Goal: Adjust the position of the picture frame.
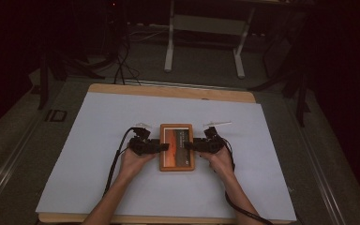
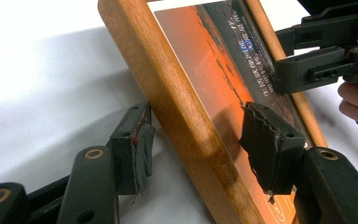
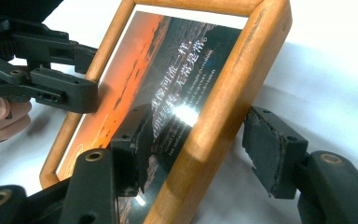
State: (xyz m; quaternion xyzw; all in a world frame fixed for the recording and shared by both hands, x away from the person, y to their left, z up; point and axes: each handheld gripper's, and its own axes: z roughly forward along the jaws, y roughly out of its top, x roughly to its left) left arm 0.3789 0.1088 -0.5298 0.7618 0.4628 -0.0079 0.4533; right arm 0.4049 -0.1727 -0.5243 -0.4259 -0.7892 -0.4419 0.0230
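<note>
In the high view, the print on the picture frame (image 1: 176, 147) is too small to read, and the jaw tips of the left gripper (image 1: 165, 146) and right gripper (image 1: 188, 146) cover parts of its long sides. In the left gripper view, the frame runs off the top and bottom edges, and one pad (image 2: 265, 144) hides part of the glass. In the right gripper view, a bright glare at centre blots out some lettering, and the frame's lower end is cut off.

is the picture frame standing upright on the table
No, the picture frame lies flat on the white sheet, picture side up.
</note>
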